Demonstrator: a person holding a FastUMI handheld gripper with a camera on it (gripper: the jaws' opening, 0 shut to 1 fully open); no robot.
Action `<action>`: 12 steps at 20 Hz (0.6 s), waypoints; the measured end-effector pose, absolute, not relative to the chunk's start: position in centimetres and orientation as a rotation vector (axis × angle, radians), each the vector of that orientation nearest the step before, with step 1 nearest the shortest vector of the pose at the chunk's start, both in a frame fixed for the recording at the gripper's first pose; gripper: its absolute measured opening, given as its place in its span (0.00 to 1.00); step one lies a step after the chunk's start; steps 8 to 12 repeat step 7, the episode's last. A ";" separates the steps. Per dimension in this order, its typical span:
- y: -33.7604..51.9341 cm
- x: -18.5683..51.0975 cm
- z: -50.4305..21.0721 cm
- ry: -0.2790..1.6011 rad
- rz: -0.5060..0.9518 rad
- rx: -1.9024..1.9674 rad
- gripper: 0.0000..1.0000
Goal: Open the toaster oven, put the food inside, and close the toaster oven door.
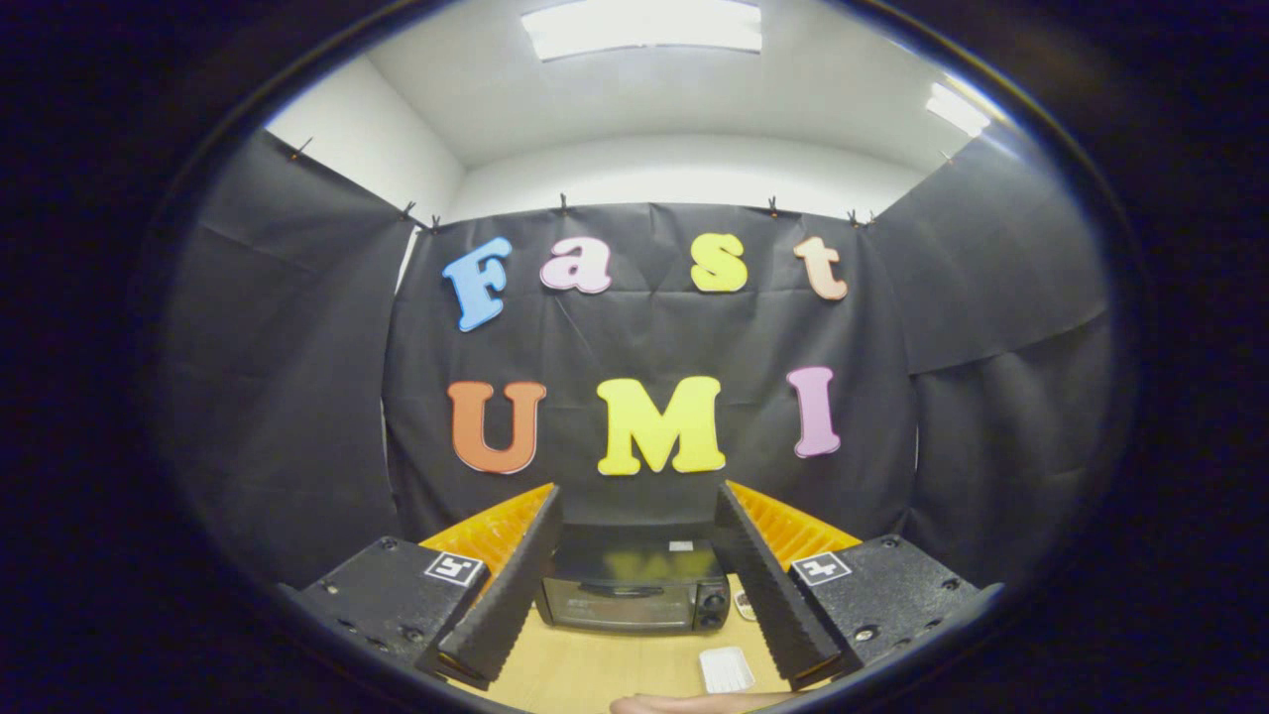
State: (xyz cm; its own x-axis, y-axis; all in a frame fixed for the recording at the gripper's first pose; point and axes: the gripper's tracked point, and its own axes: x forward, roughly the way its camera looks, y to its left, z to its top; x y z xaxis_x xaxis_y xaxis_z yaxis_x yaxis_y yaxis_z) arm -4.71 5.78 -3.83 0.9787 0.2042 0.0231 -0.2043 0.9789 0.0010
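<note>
A black toaster oven (634, 590) stands on the wooden table (585, 669) against the back cloth, its glass door closed and two knobs on its right side. My gripper (634, 506) is held open, well short of the oven, which shows in the gap between the two black ribbed fingers (511, 585). Nothing is between them. A small white ridged piece (727, 669), possibly the food, lies on the table in front of the oven, near the right finger. A second small pale item (746, 605) lies just right of the oven, partly hidden by the right finger.
A person's hand (694, 704) rests at the near edge of the table. Black cloth walls close the booth behind and on both sides of the oven. Bare tabletop lies between the oven and the near edge.
</note>
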 end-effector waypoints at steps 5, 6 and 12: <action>4.2 -7.6 -5.6 0.011 0.190 -0.007 0.98; 4.2 -8.0 -5.1 -0.003 0.193 -0.019 0.98; 4.1 -8.4 -4.7 -0.026 0.197 -0.025 0.98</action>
